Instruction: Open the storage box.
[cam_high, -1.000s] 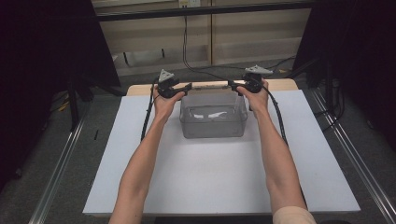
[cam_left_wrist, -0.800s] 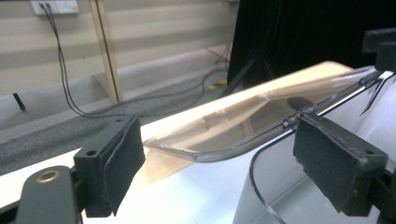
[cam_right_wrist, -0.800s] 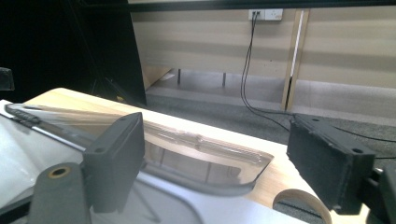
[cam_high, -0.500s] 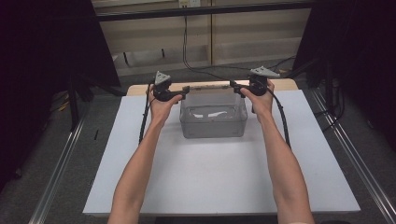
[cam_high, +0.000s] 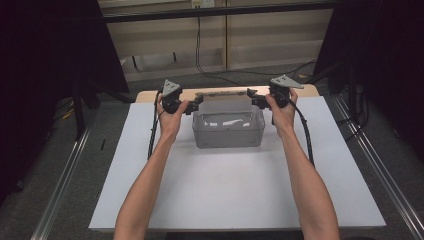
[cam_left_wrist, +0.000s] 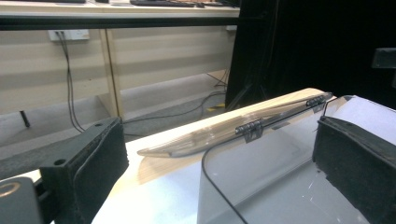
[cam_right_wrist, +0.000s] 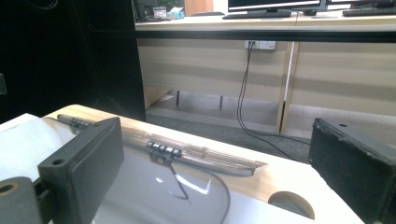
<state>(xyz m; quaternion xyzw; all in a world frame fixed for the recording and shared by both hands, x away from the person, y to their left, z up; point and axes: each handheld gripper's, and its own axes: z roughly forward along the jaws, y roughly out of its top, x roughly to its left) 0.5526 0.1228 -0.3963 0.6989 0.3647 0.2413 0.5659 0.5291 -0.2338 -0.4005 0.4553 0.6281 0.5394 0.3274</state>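
Observation:
A clear plastic box stands at the far middle of the white board. Its hinged lid is swung back and lies beyond the box. My left gripper is at the box's far left corner, my right gripper at its far right corner. In the left gripper view the left gripper is open, with the box rim and the lid ahead between its jaws. The right gripper is open too, facing the lid and a black hinge.
The board lies on a wooden table whose far edge shows behind the box; it has a round hole near the right end. Metal rails run along both sides. Cables hang at the back wall.
Both hands have drawn slightly outward from the ends of the lid. The box and the lid stay where they were.

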